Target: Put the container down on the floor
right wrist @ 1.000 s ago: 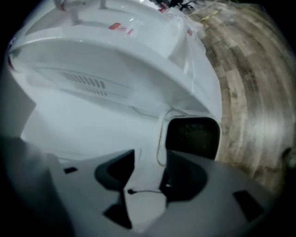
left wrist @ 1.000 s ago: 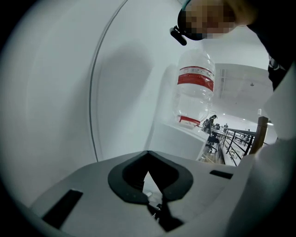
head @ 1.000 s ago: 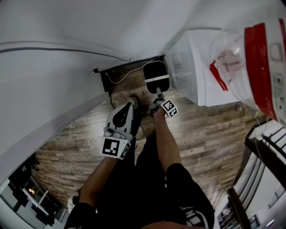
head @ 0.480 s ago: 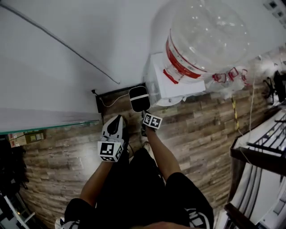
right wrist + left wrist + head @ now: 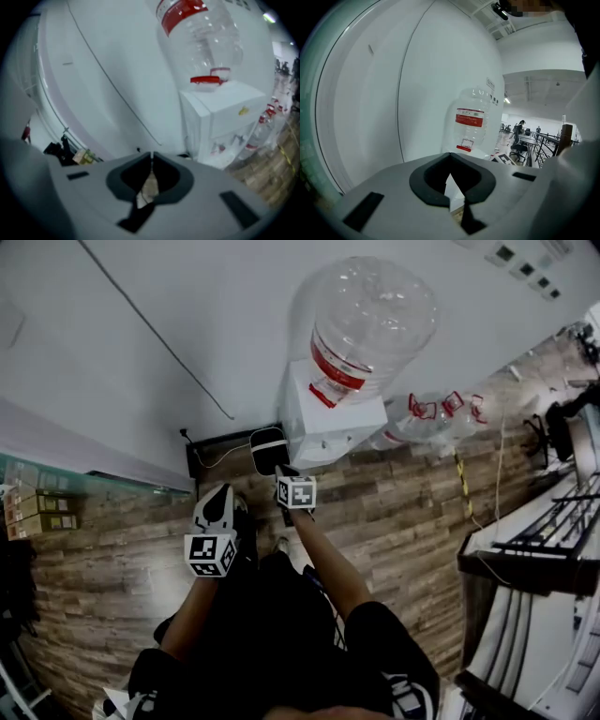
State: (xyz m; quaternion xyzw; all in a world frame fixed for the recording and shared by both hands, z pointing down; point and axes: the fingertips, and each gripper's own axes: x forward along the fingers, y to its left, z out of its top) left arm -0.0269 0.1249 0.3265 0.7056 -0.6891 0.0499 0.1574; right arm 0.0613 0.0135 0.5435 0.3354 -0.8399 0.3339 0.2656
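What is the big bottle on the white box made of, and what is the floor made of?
The big bottle looks like clear, shiny plastic: you can see right through it, and light glints on its rounded sides. The floor looks like wood planks, or maybe laminate printed to look like wood: brown grain runs in long strips, with a dull sheen.

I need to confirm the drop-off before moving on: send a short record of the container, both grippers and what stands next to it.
container: black with a white band, resting on the wooden floor against the wall
left gripper: jaws together, nothing between them
right gripper: jaws together, just closed, nothing between them
nearby: white water dispenser beside the container, large clear bottle on top
status: container looks set down; neither gripper holds it
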